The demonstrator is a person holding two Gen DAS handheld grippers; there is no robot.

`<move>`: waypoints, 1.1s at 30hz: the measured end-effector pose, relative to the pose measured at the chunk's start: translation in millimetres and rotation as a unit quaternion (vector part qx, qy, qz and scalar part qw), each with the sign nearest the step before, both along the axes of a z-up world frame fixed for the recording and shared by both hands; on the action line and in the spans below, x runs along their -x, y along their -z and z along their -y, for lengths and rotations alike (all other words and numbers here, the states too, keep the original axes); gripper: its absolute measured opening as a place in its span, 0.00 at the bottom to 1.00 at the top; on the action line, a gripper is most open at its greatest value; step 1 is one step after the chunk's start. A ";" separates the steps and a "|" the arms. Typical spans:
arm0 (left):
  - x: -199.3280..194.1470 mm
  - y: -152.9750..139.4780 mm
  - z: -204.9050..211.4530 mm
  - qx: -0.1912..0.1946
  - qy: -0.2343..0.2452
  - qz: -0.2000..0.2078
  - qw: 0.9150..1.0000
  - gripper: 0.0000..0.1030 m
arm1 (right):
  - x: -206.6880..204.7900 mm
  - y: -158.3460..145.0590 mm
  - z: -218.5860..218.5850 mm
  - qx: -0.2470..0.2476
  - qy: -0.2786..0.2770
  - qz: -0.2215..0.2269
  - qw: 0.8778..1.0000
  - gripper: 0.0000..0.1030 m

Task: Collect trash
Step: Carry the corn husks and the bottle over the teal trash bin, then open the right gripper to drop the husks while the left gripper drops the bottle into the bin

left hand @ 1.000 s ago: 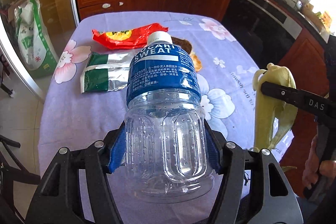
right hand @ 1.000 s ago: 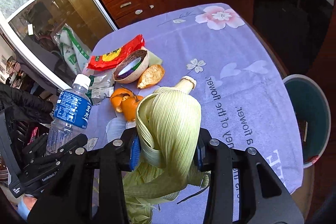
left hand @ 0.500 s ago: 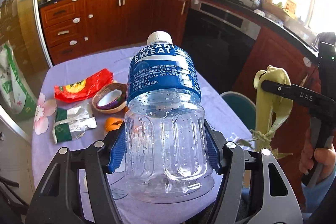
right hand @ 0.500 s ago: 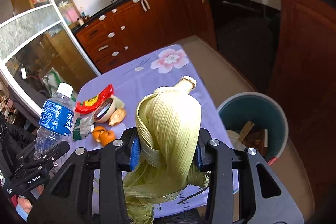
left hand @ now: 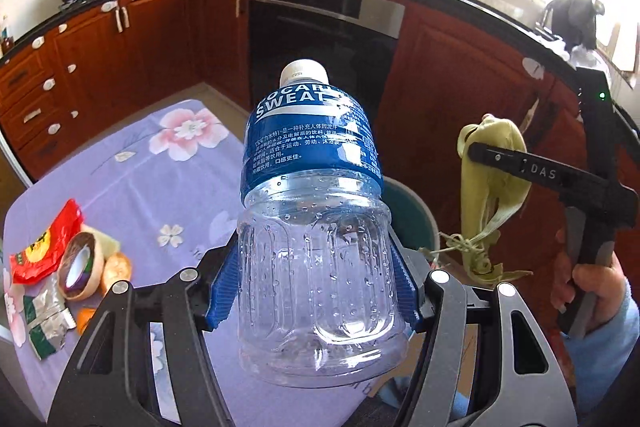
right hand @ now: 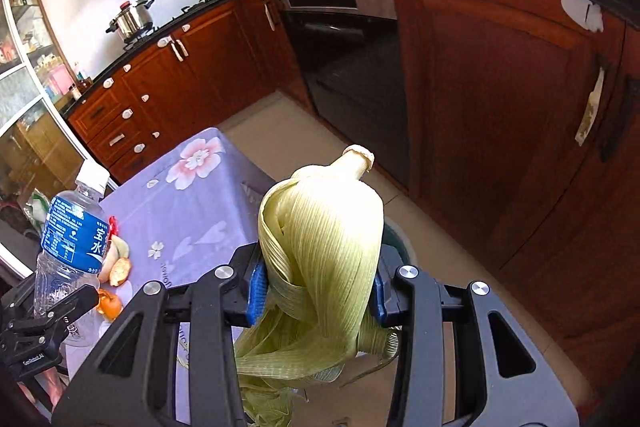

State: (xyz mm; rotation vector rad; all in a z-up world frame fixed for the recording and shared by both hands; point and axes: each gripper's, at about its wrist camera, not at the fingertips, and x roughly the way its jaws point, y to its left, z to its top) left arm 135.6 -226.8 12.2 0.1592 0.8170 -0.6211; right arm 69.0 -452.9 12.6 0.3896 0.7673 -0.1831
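Bottle point(left hand: 316, 227) sits upright in the left gripper point(left hand: 316, 291), jaws pinching its clear lower body so the cap points up. Corn husk point(right hand: 320, 247) is clamped by the right gripper point(right hand: 318, 291), jaws pressed on its bundled leaves, stem end up. Both loads hang above the bin point(left hand: 412, 215) – its teal rim shows just behind the bottle – probably positioned for release. Beside the bin, the surface point(left hand: 132, 183) carries a red wrapper point(left hand: 44, 247), foil packet point(left hand: 46, 319) and peels point(right hand: 114, 291) – not yet collected

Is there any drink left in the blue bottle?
Empty, almost. The bottle, held in the left gripper, is see-through all the way down, with only droplets clinging inside. Its white cap is on.
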 end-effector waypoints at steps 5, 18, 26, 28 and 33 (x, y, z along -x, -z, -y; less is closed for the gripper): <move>-15.3 17.7 36.7 -0.010 0.026 -0.016 0.999 0.63 | -25.3 26.0 14.0 -0.009 -0.008 -0.036 0.999 0.37; -51.4 46.0 54.2 -0.011 0.024 -0.062 0.998 0.63 | -73.0 59.6 12.2 -0.048 -0.043 -0.079 0.995 0.73; -51.6 66.3 76.9 -0.020 0.050 -0.089 0.995 0.63 | -59.5 53.3 23.5 -0.046 -0.020 -0.077 0.996 0.89; -50.7 72.5 82.5 -0.023 0.055 -0.097 0.994 0.63 | -55.1 53.1 25.6 -0.049 -0.014 -0.078 0.996 0.90; -48.5 82.1 94.3 -0.025 0.063 -0.111 0.992 0.63 | -49.9 49.8 31.0 -0.050 -0.008 -0.081 0.995 0.90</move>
